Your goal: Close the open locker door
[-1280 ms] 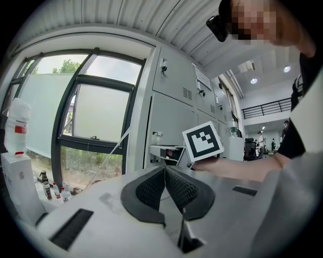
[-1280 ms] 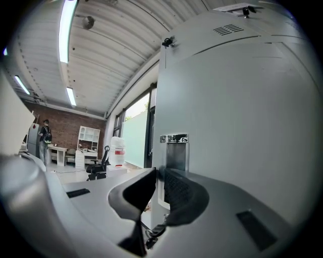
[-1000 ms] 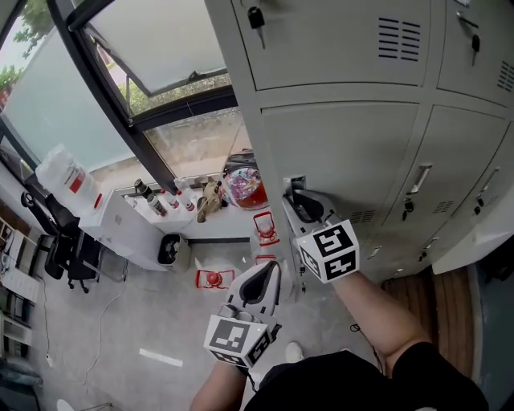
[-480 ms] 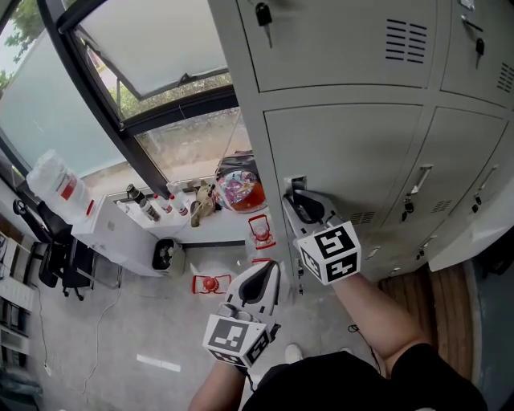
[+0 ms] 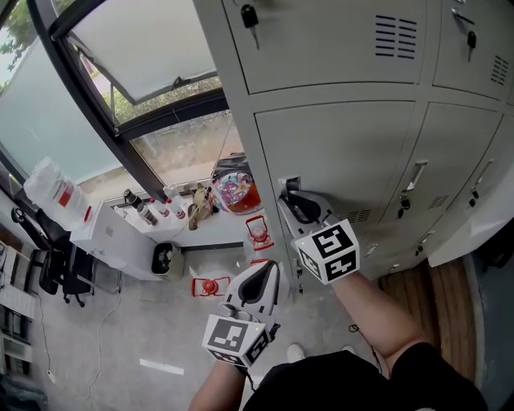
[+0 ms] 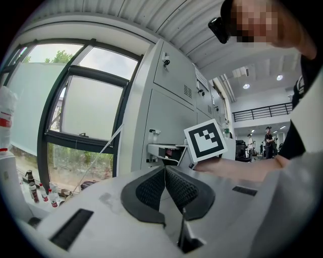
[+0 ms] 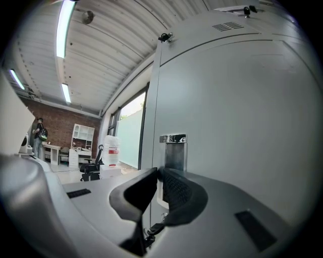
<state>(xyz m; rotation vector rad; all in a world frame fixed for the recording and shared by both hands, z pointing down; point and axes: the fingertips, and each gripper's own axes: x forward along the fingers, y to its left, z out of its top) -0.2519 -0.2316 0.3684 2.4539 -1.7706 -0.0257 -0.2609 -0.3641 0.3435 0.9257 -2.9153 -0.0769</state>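
The grey locker door (image 5: 345,160) lies flush with the cabinet front, its metal handle (image 5: 287,185) at the left edge. My right gripper (image 5: 291,201) has its tips right at that handle (image 7: 173,151). Its jaws are closing, with only a sliver between the pads (image 7: 174,189). I cannot tell whether they pinch any part of the handle. My left gripper (image 5: 269,269) hangs lower and to the left, away from the locker, shut with nothing in it (image 6: 165,169). From the left gripper view, the right gripper's marker cube (image 6: 204,141) shows against the locker.
More closed locker doors with handles (image 5: 414,181) stand to the right, and one with a key (image 5: 250,18) above. Left of the cabinet are a big window (image 5: 144,48), a low white counter with bottles (image 5: 152,210), a water jug (image 5: 52,189) and red items on the floor (image 5: 210,285).
The head view has shifted slightly. Both grippers stay where they were, the right one at the handle. The door shows no visible movement.
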